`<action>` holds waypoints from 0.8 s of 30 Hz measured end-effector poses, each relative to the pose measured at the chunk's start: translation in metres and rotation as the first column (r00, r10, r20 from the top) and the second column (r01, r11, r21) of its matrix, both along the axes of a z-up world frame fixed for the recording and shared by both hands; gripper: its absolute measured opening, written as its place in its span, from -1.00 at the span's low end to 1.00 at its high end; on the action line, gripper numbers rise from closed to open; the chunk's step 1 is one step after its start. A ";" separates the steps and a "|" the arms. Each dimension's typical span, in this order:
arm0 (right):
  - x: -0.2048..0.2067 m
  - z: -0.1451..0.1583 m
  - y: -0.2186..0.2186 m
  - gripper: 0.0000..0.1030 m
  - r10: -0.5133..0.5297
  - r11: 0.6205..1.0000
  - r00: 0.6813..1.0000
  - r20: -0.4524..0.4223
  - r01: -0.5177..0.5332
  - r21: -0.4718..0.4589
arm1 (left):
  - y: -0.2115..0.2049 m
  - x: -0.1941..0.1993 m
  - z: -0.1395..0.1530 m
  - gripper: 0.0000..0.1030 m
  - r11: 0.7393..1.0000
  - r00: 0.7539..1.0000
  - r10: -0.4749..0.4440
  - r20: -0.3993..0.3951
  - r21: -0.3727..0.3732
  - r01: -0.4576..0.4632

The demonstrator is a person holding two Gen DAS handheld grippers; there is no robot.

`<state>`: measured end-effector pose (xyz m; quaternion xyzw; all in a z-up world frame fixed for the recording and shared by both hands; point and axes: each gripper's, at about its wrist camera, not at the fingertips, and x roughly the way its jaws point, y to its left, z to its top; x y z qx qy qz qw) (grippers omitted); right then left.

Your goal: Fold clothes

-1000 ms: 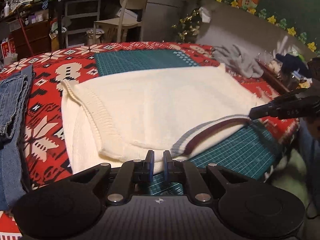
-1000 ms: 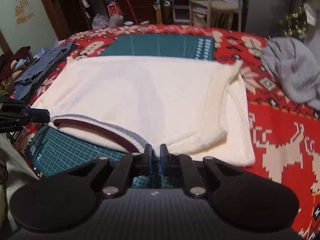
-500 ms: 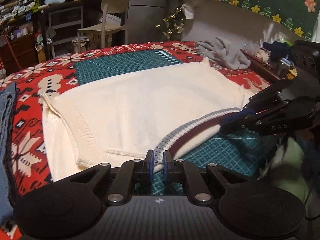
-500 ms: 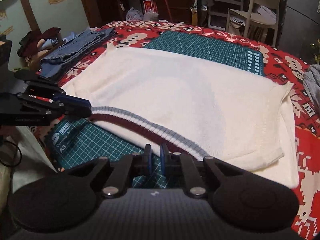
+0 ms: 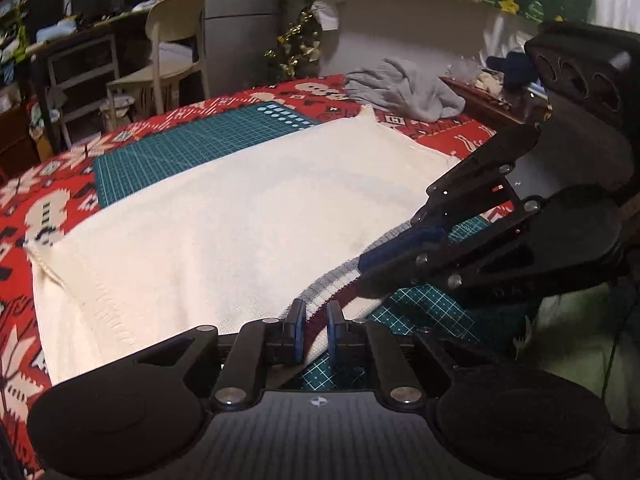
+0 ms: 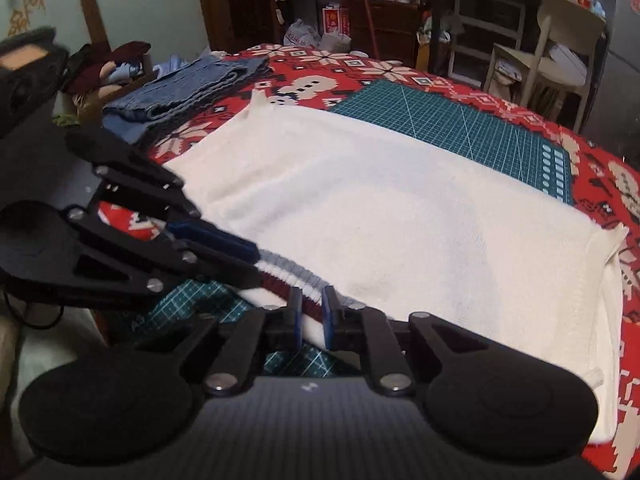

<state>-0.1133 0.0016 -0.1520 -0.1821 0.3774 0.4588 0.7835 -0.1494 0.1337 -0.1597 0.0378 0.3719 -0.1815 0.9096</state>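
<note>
A cream knitted sweater [image 5: 240,216] lies spread on the table, also in the right wrist view [image 6: 400,208]. Its near hem [image 5: 324,284] has grey, white and maroon stripes. My left gripper [image 5: 316,330] is shut on this striped hem near the table's front edge. My right gripper [image 6: 310,314] is shut on the same hem [image 6: 288,276] close beside it. Each gripper shows in the other's view: the right one [image 5: 372,268] at the right of the left wrist view, the left one [image 6: 248,256] at the left of the right wrist view. The two are nearly touching.
A red patterned tablecloth [image 5: 48,200] covers the table, with a green cutting mat [image 5: 180,140] under the sweater. A grey garment [image 5: 404,88] lies at the far right corner. Folded blue jeans [image 6: 180,84] lie at the left edge. A chair [image 5: 168,48] stands behind the table.
Both grippers slid along the striped hem towards each other, from the sweater's two front corners to its middle. The hem is bunched between them.
</note>
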 end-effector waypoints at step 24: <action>0.053 0.001 -0.050 -0.78 -0.134 0.991 0.991 -0.018 0.133 -0.006 | 0.025 0.008 0.007 -0.82 0.997 0.998 0.063 -0.018 -0.032 -0.063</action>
